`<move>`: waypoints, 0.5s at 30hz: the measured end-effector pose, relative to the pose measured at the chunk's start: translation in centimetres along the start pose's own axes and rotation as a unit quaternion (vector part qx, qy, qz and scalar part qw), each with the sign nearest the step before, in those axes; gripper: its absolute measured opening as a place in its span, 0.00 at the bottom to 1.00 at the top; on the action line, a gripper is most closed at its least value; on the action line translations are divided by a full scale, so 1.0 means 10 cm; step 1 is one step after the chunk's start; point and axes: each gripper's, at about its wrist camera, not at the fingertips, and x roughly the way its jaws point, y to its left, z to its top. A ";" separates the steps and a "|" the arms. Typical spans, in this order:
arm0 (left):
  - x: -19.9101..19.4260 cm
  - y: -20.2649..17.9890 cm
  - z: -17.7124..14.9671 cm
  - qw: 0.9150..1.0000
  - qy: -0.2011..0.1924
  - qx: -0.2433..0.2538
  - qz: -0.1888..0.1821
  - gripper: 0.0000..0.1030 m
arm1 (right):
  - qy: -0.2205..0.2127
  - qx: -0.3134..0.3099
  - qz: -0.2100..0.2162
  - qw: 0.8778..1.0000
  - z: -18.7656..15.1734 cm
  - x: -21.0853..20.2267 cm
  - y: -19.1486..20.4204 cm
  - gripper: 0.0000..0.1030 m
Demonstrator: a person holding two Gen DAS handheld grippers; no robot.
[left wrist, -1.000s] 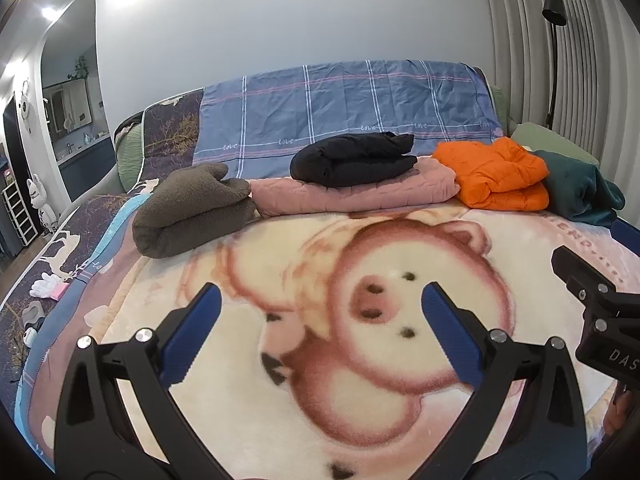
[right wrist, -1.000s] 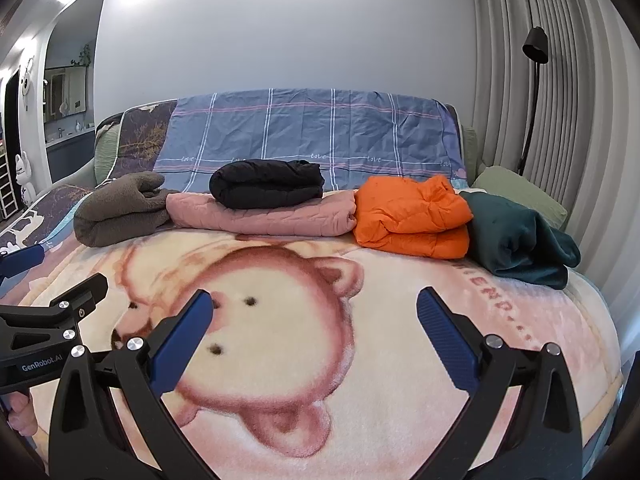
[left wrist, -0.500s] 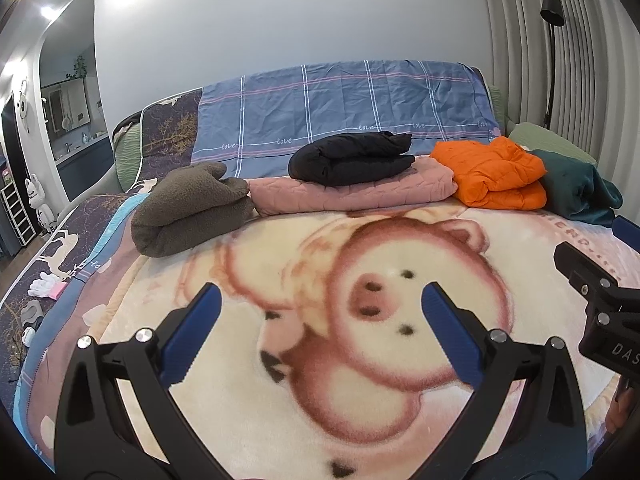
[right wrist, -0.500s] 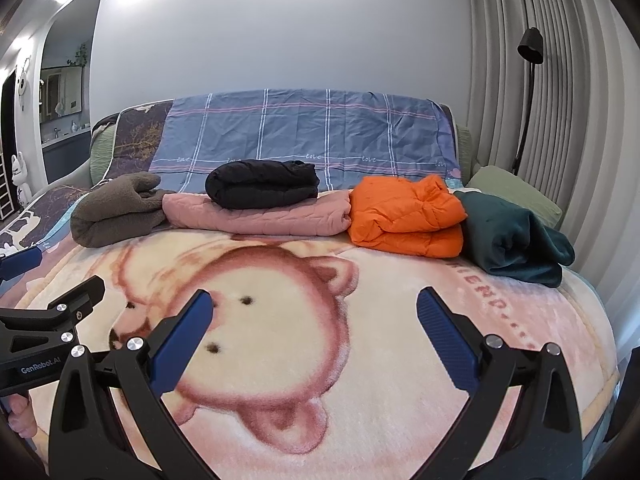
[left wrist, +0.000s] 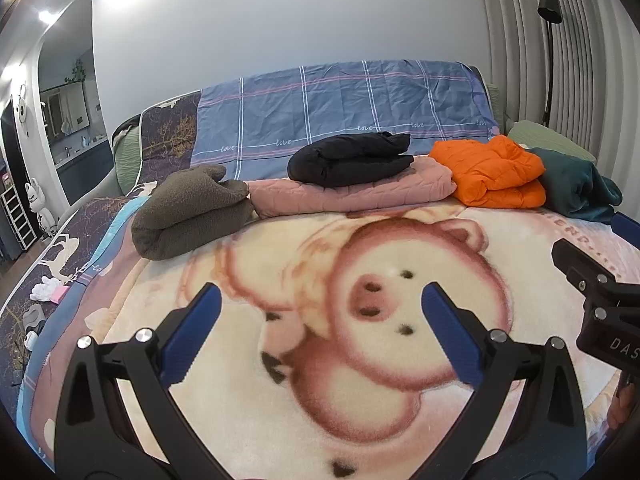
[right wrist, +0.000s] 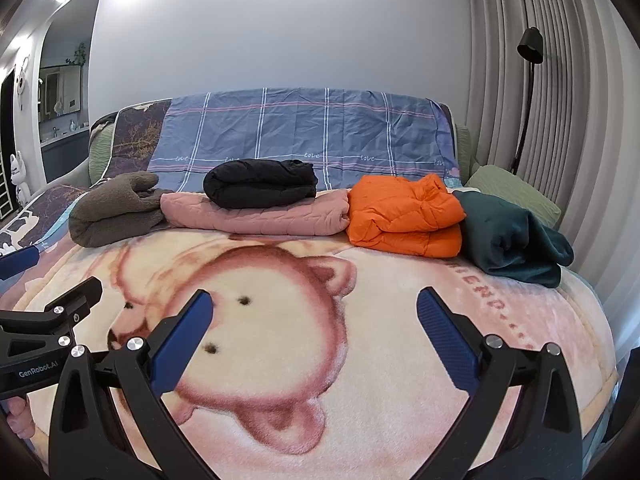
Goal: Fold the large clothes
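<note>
No garment is held: both the left tongs (left wrist: 318, 308) and the right tongs (right wrist: 314, 314) are spread wide and empty above the pig-print blanket (left wrist: 360, 400) on the bed. The clothes are ranged at twelve o'clock: a brown fleece (left wrist: 188, 210), a black jacket (left wrist: 348, 158) laid on a pink quilted piece (left wrist: 360, 196), an orange jacket (left wrist: 492, 172) and a teal garment (right wrist: 516, 236). All look folded already, so the step is judged a pause between items; a reach forward is called for next. White items (left wrist: 44, 292) are shown only by the left view; the teal garment is seen whole only from the right.
</note>
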 end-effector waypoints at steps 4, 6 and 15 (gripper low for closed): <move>0.00 -0.01 0.00 1.000 0.000 0.000 0.000 0.98 | 0.001 0.000 -0.001 1.000 0.01 0.01 -0.01 0.99; 0.00 -0.01 0.01 1.000 0.000 0.001 0.000 0.98 | 0.001 0.000 -0.002 1.000 0.01 0.02 -0.02 0.99; 0.00 -0.01 0.01 1.000 0.000 0.002 0.000 0.98 | 0.002 0.001 -0.003 1.000 0.02 0.04 -0.01 0.99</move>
